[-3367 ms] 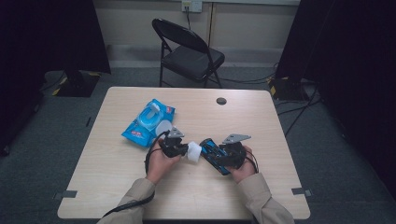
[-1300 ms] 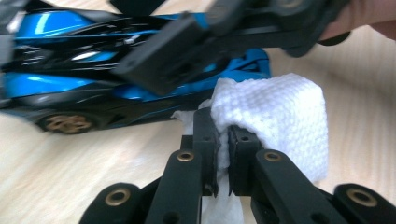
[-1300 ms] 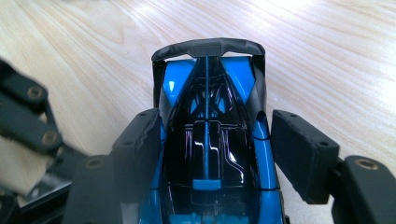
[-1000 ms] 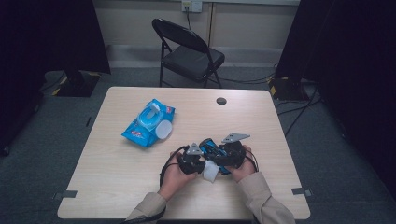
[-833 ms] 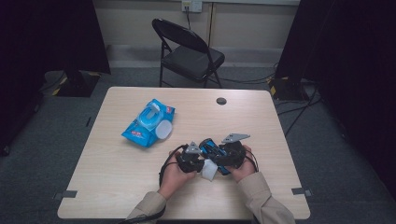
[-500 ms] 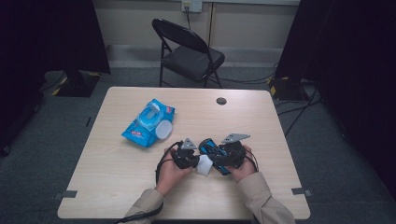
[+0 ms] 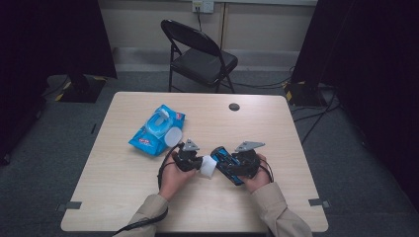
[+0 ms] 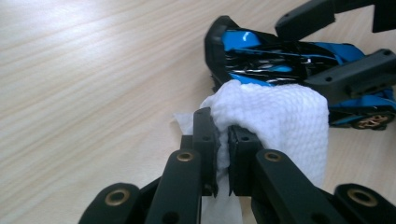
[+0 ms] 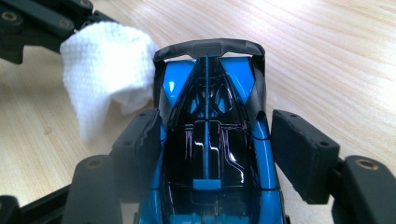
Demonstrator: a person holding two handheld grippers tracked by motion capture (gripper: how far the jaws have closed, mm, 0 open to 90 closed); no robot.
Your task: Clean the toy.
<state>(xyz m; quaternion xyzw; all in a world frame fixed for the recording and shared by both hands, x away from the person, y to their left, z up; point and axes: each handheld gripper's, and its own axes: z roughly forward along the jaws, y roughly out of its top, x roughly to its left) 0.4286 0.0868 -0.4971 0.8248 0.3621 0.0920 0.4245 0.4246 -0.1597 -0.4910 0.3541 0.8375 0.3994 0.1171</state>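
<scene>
Wipe (image 8: 275,116) pinched in left gripper (image 8: 223,140) – seemingly touching toy car (image 9: 210,140).

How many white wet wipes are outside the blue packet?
1. The white textured wet wipe is clamped in the left gripper, beside the blue-and-black toy car. More may be hidden inside the blue plastic packet.

A light wood-grain table (image 7: 123,197) was seen from above. A blue wipes pack (image 7: 157,129) with its lid flipped open was laid on its left half, and a small dark disc (image 7: 234,106) near its far edge.
</scene>
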